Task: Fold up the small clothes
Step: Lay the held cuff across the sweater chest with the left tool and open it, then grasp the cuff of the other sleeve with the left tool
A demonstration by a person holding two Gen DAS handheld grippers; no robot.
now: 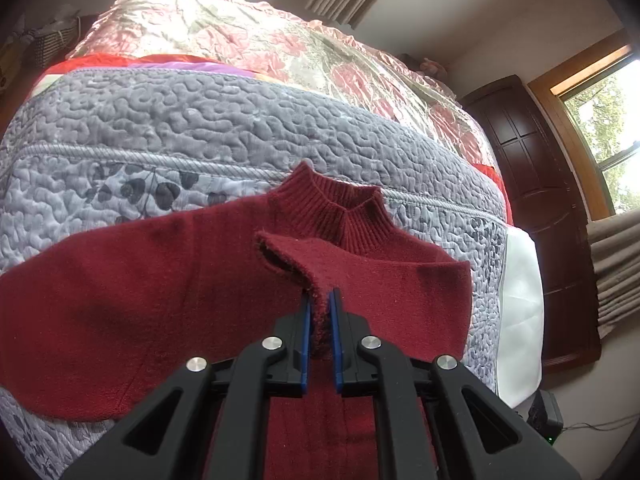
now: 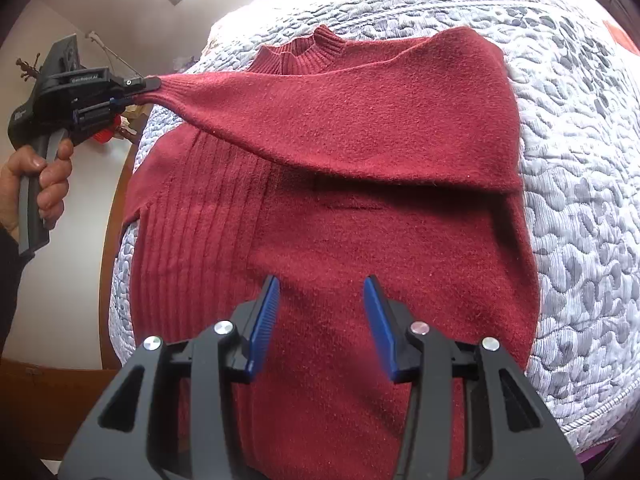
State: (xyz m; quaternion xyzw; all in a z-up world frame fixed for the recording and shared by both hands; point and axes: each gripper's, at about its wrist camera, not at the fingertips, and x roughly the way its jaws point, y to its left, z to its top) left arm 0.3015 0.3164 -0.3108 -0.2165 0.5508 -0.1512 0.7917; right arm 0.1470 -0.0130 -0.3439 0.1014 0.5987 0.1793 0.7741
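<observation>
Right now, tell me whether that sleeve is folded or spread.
Partly folded: the sleeve lies across the sweater chest, its cuff pinched and lifted by the left tool.

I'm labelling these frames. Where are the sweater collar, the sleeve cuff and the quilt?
sweater collar (image 1: 336, 208), left wrist view, ribbed front
sleeve cuff (image 1: 320, 316), left wrist view, edge pinched in the jaws
quilt (image 2: 580, 184), right wrist view, bare grey part

Sweater on quilt, sleeve across chest.

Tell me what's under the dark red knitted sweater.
The dark red knitted sweater lies on a grey quilted bedspread, visible all around it. What the bedspread looks like directly beneath the sweater is hidden.
</observation>
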